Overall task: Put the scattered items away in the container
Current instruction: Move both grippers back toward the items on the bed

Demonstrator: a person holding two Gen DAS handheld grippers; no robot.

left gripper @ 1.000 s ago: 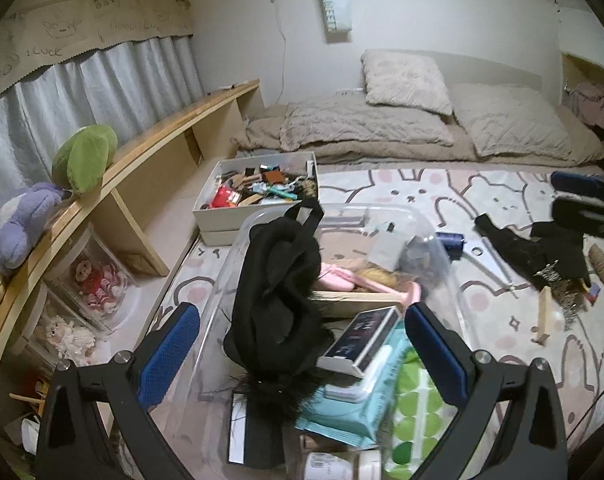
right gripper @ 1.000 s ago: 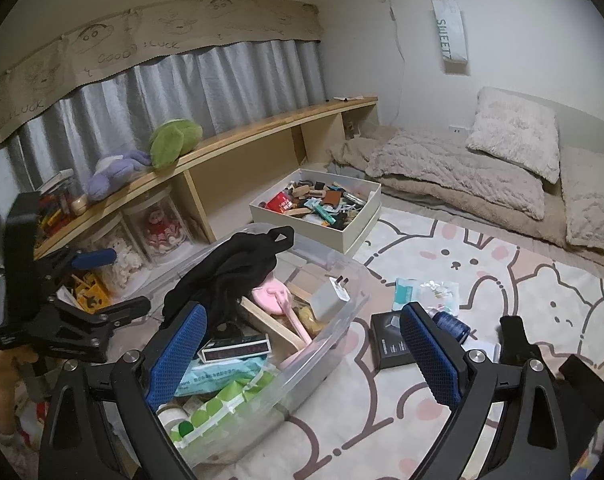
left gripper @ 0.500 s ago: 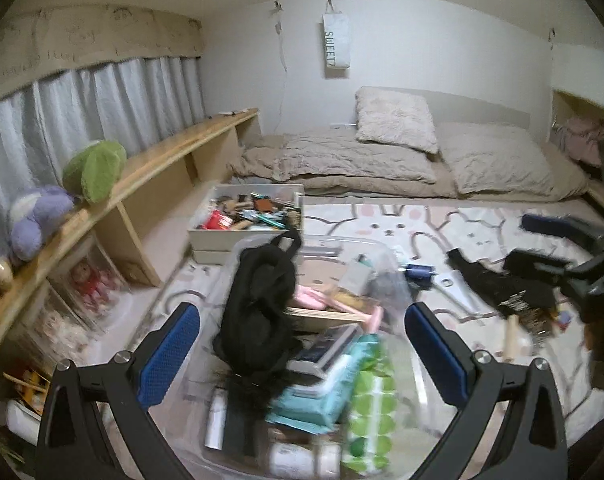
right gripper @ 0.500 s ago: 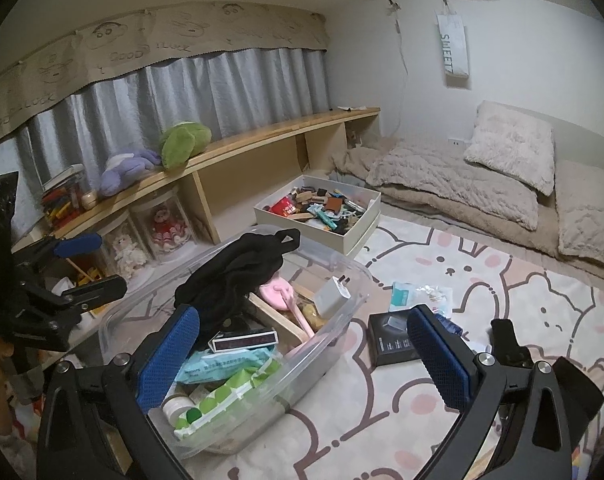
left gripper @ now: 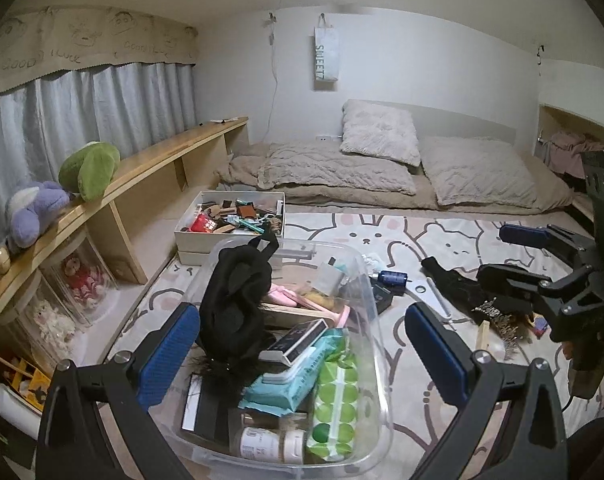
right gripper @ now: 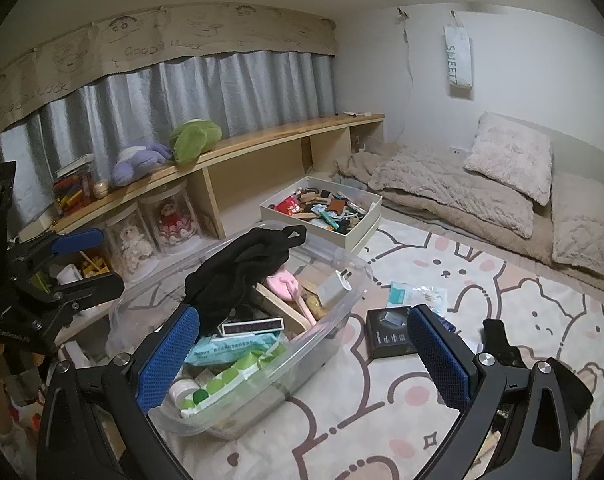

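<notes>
A clear plastic bin (left gripper: 375, 344) (right gripper: 343, 308) stands on the bunny rug. It holds a black garment (left gripper: 236, 300) (right gripper: 238, 276), wipe packs, a small dark box, pink items and a white charger. My left gripper (left gripper: 302, 350) is open and empty, raised above the bin. My right gripper (right gripper: 302, 350) is open and empty, raised beside the bin's right side. It also shows in the left wrist view (left gripper: 517, 256). On the rug lie a black box (right gripper: 391, 332), a blue cylinder (left gripper: 391, 278), a packet (right gripper: 417, 294) and black cloth (left gripper: 453, 284).
A white box (left gripper: 230, 234) (right gripper: 321, 210) full of small items stands behind the bin. A low wooden shelf (left gripper: 150, 164) with plush toys runs along the left. Bedding and pillows (left gripper: 381, 136) lie at the back.
Both grippers have risen and pulled back from the bin; the views now look from higher up. Both stayed open and empty. The items in the bin have not moved.
</notes>
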